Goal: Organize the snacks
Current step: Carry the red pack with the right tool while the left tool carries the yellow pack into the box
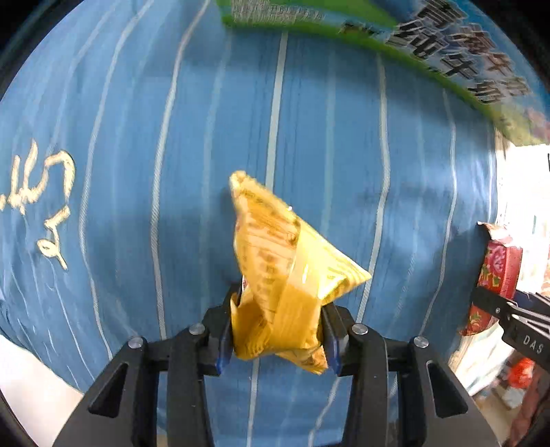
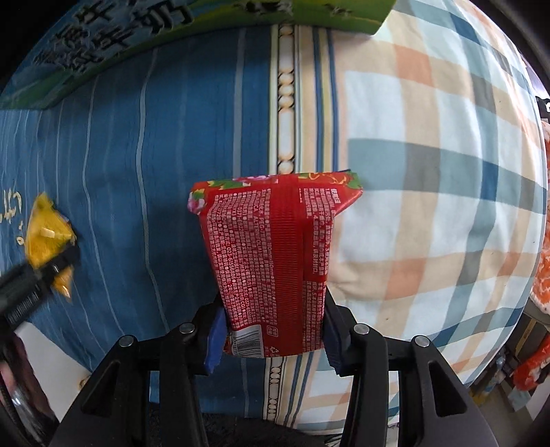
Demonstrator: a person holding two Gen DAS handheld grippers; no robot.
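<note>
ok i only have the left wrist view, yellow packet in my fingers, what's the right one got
Observer: The right gripper is shut on a red snack packet, printed back and barcode facing the camera.
Operator: what's under it
Observer: The seam where the blue striped sheet meets a plaid blanket.
Operator: the green box, does it reach that far
Observer: Yes, the green carton ends in a corner over the plaid.

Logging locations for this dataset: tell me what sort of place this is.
Probably a bedroom, worked over a bed. A blue striped sheet and a plaid quilt fill both views, a green carton stands at the far edge, and household clutter shows beyond.
</note>
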